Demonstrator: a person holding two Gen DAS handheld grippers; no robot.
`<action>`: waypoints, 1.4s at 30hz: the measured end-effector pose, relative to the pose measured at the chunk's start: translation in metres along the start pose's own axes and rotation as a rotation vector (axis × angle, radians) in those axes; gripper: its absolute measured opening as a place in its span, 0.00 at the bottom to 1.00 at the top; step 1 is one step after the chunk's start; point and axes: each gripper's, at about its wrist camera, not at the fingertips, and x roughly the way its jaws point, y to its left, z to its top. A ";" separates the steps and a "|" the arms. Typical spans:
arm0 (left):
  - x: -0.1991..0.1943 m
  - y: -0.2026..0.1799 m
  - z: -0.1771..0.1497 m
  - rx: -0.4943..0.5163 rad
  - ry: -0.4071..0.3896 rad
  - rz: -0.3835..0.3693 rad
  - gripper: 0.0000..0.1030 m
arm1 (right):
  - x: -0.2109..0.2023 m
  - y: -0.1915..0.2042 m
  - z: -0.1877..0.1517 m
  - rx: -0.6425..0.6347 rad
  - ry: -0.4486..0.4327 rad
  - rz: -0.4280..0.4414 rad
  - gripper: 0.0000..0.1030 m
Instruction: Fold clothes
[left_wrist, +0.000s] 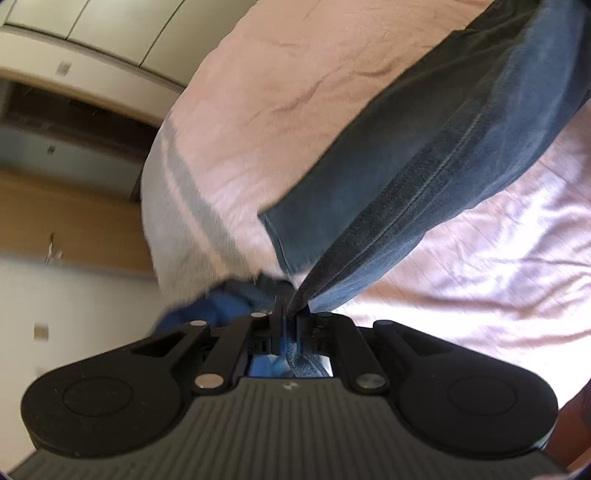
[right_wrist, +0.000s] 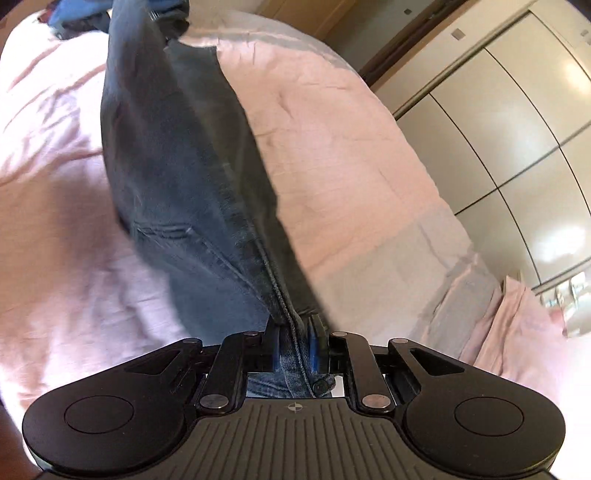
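Note:
A pair of dark blue jeans (left_wrist: 443, 155) is stretched in the air above a pink bedspread (left_wrist: 258, 92). My left gripper (left_wrist: 291, 314) is shut on one end of the jeans, with denim bunched between its jaws. In the right wrist view the jeans (right_wrist: 177, 166) run away from me along a seam. My right gripper (right_wrist: 293, 332) is shut on the waist end, where a metal button shows between the blue pads (right_wrist: 313, 350). The far end of the jeans leaves the top of the right wrist view.
The bed (right_wrist: 351, 129) has a pink cover with a grey band near its edge. A white wardrobe (right_wrist: 517, 129) stands beside the bed. More dark clothes (right_wrist: 74, 22) lie at the far corner of the bed. A wooden strip (left_wrist: 66, 221) and white wall lie left.

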 end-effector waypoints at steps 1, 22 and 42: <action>0.012 0.008 0.009 0.016 -0.003 -0.023 0.04 | 0.012 -0.010 0.005 0.006 0.014 0.007 0.13; 0.270 0.024 0.161 0.220 0.103 -0.268 0.05 | 0.222 -0.091 -0.004 0.111 0.264 0.200 0.13; 0.237 0.043 0.134 0.120 0.050 -0.125 0.53 | 0.162 -0.074 -0.014 0.554 0.155 0.083 0.56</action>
